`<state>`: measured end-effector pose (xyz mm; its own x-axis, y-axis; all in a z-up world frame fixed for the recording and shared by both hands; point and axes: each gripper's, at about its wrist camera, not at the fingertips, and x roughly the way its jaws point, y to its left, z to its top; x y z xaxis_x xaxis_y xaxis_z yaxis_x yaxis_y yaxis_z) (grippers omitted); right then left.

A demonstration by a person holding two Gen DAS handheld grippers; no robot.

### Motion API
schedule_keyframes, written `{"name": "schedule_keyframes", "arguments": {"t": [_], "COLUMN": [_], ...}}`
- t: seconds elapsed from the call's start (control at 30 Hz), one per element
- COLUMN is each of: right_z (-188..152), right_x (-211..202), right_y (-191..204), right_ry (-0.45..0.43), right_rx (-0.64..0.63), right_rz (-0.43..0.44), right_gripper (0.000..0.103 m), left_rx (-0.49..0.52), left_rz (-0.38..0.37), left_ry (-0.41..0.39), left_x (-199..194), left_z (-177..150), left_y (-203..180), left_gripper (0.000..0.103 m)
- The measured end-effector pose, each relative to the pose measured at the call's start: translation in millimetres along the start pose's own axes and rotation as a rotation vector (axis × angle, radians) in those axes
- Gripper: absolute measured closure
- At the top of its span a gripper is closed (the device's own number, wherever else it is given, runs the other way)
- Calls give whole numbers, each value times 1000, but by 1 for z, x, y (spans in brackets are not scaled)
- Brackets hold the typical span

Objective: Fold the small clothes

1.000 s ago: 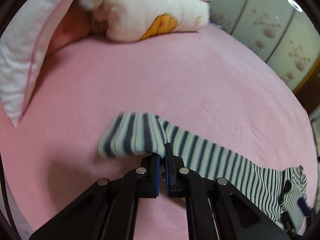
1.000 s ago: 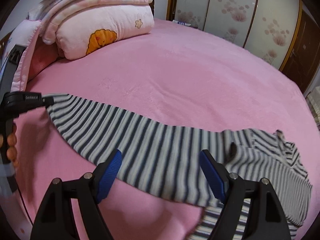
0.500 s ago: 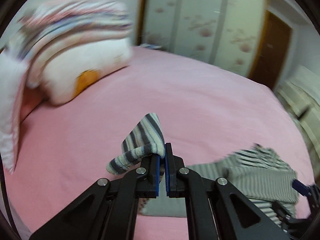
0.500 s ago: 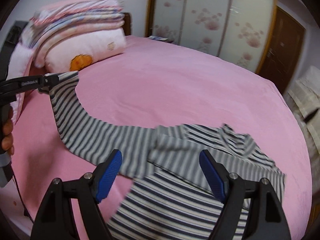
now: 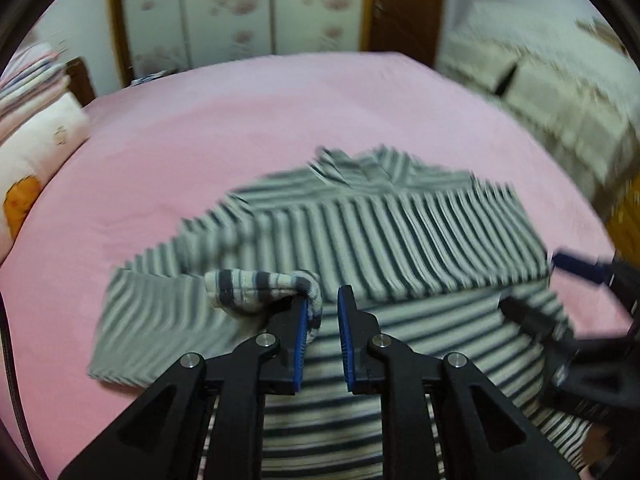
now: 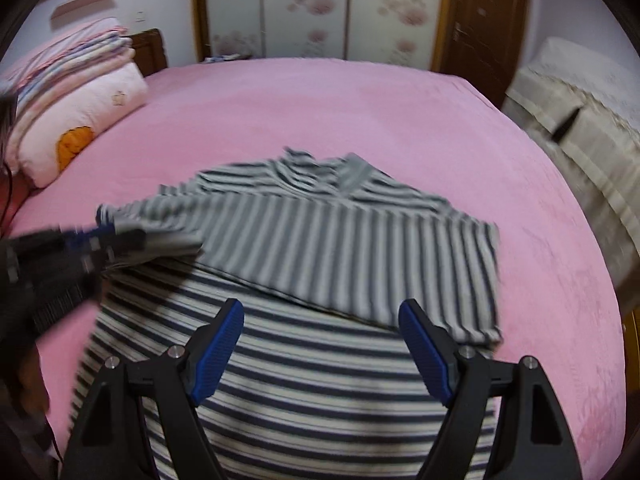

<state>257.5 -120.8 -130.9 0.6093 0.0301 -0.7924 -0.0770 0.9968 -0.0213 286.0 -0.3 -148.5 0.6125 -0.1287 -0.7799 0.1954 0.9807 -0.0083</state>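
A grey-and-white striped long-sleeved shirt [image 5: 400, 232] lies on the pink bed [image 5: 240, 120], one sleeve folded across its chest. My left gripper [image 5: 322, 300] hovers over the shirt with its jaws opening. The sleeve cuff [image 5: 256, 284] still hangs against the left pad, and the right pad stands clear of it. In the right wrist view the shirt [image 6: 340, 248] spreads below my right gripper [image 6: 320, 316], which is wide open with nothing between its fingers. The left gripper [image 6: 100, 240] appears blurred at the left there. The right gripper [image 5: 534, 280] shows at the right edge of the left wrist view.
Folded quilts and a pink pillow [image 6: 80, 92] are stacked at the bed's left end. Flowered wardrobe doors [image 6: 312, 4] and a brown door [image 6: 480, 20] stand behind the bed. Beige bedding [image 6: 580, 120] lies beyond the right edge. Bare pink bedspread [image 6: 320, 100] surrounds the shirt.
My left gripper has swung right with the cuff, laying the sleeve across the shirt's body, and its jaws have parted. The right gripper moved right too, staying wide open.
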Motion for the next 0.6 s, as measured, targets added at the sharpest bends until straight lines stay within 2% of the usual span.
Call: {"name": "schedule_keyframes", "arguments": {"t": [0.1, 0.13, 0.17, 0.2, 0.27, 0.33, 0.47, 0.53, 0.6], "right_z": [-7, -9, -10, -12, -14, -15, -17, -16, -16], "right_x": [8, 11, 13, 14, 21, 26, 30, 30, 31], "right_y": [-20, -26, -28, -29, -29, -26, -20, -14, -9], "right_ry": [15, 19, 23, 27, 39, 52, 57, 56, 58], "right_rx": [31, 45, 56, 63, 86, 99, 100, 91, 86], "right_rz": [-4, 3, 8, 13, 31, 53, 92, 124, 148], "right_gripper": [23, 23, 23, 23, 23, 23, 23, 23, 23], "left_rx": [40, 51, 62, 68, 69, 57, -32, -90, -139], "left_rz": [2, 4, 2, -9, -20, -66, -133, -143, -119], "left_ry": [8, 4, 4, 1, -17, -12, -38, -92, -129], "left_x": [7, 8, 10, 10, 10, 13, -1, -21, -38], "left_z": [-13, -12, -17, -19, -25, -31, -44, -54, -66], "left_y": [-18, -22, -25, -28, -28, -25, 4, 26, 46], "left_gripper": [71, 56, 36, 29, 27, 27, 27, 26, 25]}}
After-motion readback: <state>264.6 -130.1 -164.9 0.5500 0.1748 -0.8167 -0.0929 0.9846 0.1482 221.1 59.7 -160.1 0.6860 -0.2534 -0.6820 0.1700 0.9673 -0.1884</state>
